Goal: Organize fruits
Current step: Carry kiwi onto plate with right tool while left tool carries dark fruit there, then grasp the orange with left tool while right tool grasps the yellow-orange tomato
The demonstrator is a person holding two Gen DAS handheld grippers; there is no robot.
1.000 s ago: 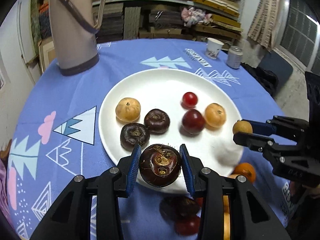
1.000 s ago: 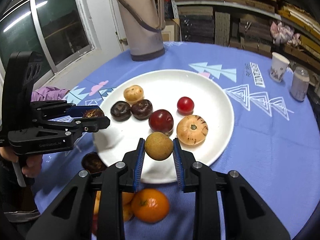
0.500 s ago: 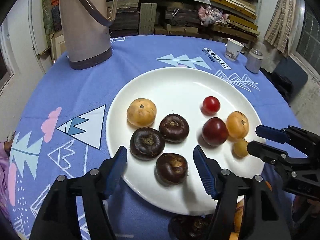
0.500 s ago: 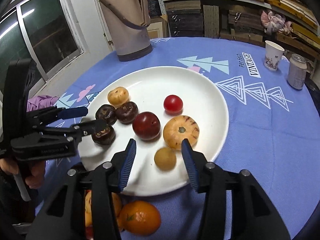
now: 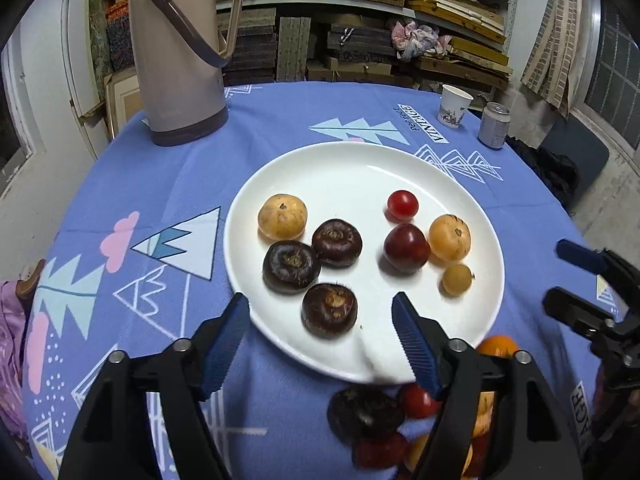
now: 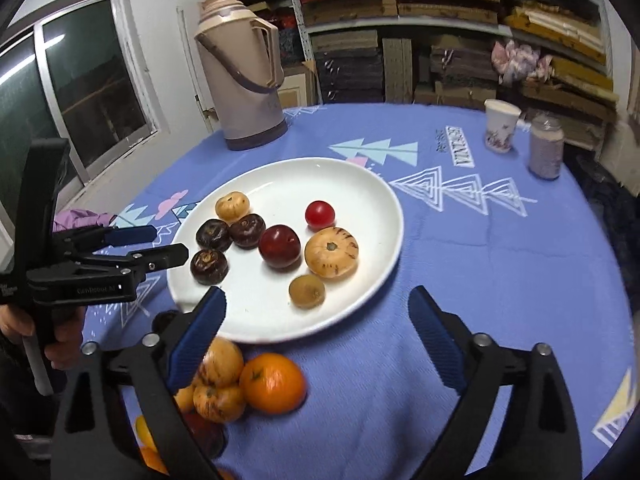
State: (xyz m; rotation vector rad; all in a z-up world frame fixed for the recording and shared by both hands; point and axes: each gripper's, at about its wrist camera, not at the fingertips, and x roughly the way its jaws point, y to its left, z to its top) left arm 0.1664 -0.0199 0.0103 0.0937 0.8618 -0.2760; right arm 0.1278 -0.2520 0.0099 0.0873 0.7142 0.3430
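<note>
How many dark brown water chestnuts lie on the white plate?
3, clustered on its left half: one beside the yellow fruit, one nearer the rim, one nearest the left tool. Another dark one off the plate is half hidden.

A: What's just ahead of the left tool's tips?
B: Three dark brown water chestnuts [image 5: 316,270] clustered on the white plate [image 5: 360,168], the nearest loose between the tips.
A: Ahead of the right tool?
B: A small tan fruit [image 6: 307,291], apart from its tips, on the plate. Below it, an orange [image 6: 273,383] off the plate.
</note>
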